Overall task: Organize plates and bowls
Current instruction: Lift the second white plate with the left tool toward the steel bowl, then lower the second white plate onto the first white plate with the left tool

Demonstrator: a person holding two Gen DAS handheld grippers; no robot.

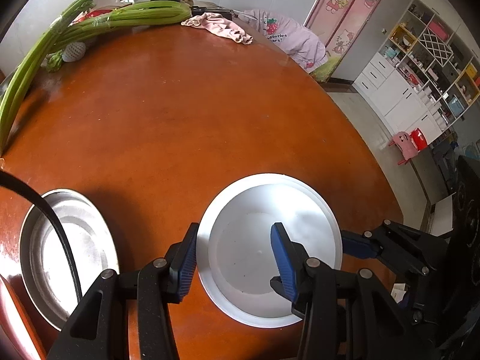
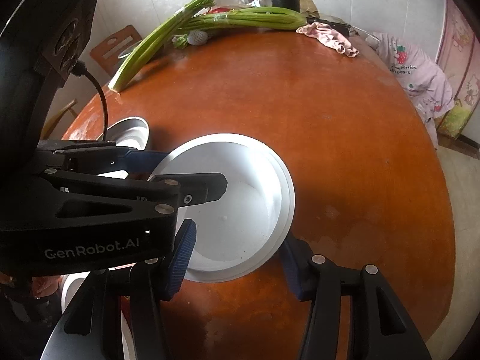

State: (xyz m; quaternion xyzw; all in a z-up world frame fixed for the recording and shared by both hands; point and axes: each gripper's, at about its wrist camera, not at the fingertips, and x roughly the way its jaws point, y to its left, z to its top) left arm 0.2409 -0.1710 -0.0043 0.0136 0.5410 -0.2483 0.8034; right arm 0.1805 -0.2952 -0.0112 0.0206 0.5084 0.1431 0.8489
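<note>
Sorting looks barely begun: white plates (image 1: pixel 270 240) stacked mid-counter (image 1: pixel 180 120), steel bowl (image 1: pixel 69 252) apart at left. Left gripper (image 1: pixel 237 258) straddles the stack's rim, right gripper (image 2: pixel 237 258) brackets it; neither visibly pinching.

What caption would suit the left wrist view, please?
Left gripper straddling the rim of a round white plate on an orange-brown wooden table.

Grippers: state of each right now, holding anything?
Left gripper: open, straddling the white plate's left rim, not clamped.
Right gripper: open around the plate's near edge, not clamped.
</note>
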